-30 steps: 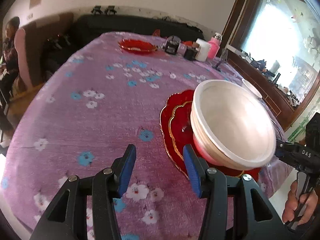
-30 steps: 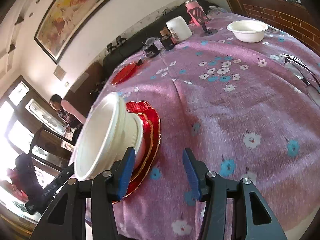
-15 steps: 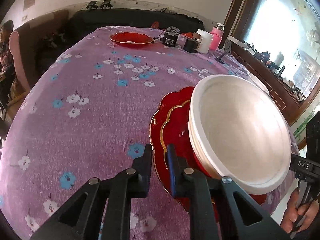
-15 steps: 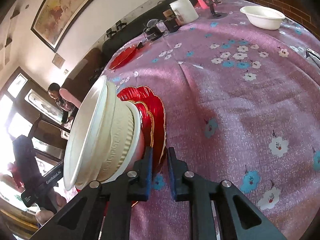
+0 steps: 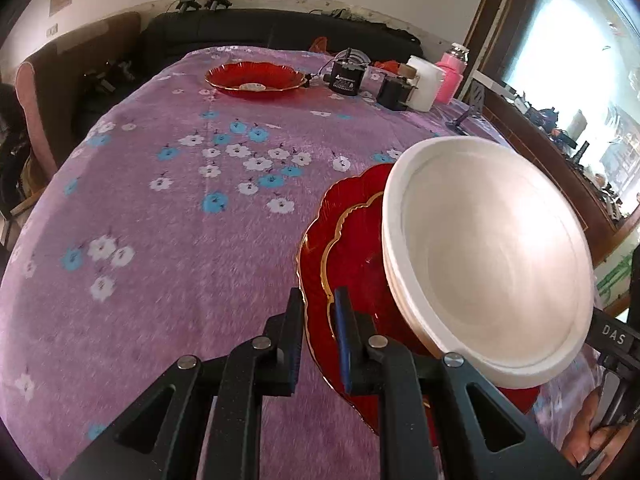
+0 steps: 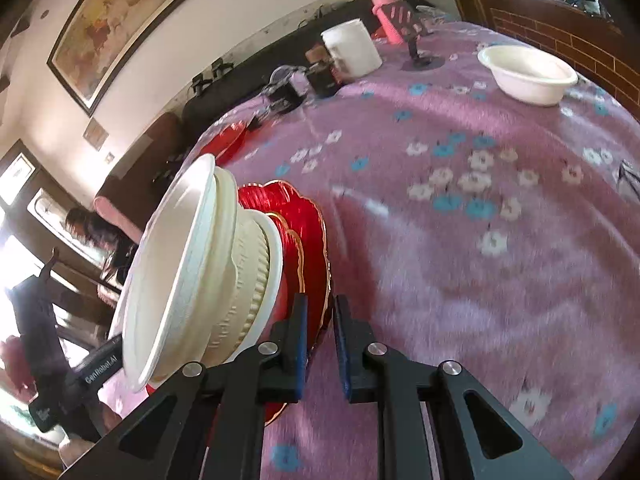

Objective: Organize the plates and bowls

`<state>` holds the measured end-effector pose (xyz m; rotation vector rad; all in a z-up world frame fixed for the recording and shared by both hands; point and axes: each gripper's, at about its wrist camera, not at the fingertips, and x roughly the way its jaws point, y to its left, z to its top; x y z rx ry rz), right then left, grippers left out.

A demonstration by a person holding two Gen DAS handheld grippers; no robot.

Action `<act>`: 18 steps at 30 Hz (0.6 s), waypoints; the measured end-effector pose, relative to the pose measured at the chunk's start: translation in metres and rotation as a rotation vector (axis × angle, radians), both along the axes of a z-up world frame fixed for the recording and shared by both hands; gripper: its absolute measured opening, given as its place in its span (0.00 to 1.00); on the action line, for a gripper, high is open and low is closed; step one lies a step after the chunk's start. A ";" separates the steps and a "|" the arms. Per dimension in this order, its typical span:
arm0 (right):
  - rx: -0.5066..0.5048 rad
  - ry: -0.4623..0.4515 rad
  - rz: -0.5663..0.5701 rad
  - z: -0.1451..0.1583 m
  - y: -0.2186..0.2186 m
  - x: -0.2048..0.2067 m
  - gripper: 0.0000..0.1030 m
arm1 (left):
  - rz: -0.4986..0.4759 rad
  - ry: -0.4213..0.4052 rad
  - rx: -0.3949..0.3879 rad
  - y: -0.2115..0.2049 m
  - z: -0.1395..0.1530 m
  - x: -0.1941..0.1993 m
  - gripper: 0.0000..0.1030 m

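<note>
Two stacked red plates [image 5: 352,248] carry three nested white bowls [image 6: 208,264]; left gripper [image 5: 319,332] and right gripper [image 6: 320,336] fingers pinch opposite plate rims.

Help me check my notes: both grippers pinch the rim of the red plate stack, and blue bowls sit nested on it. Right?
Not quite: the nested bowls are white, as the right wrist view shows. The left gripper and right gripper do pinch the red plate stack at its rim.

I see a table under a purple flowered cloth [image 5: 168,240]. On it: a red plate [image 5: 254,80] at the far side, a white mug [image 6: 352,53], a pink bottle [image 5: 452,76], small dark devices [image 5: 346,78], and a lone white bowl [image 6: 528,74].
</note>
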<state>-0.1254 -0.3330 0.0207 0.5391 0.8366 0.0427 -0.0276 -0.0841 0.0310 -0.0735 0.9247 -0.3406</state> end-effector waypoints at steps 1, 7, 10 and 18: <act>0.003 0.002 -0.004 -0.001 -0.002 0.003 0.13 | 0.004 -0.007 0.002 -0.002 0.000 0.002 0.14; 0.071 -0.023 -0.012 -0.014 -0.013 0.003 0.15 | 0.007 -0.026 -0.043 0.003 -0.002 0.001 0.16; 0.059 -0.059 -0.015 -0.009 -0.012 -0.013 0.16 | 0.014 -0.038 -0.060 0.011 -0.002 -0.008 0.27; -0.042 -0.160 -0.080 -0.001 -0.005 -0.067 0.20 | 0.064 -0.198 -0.014 0.024 0.007 -0.069 0.56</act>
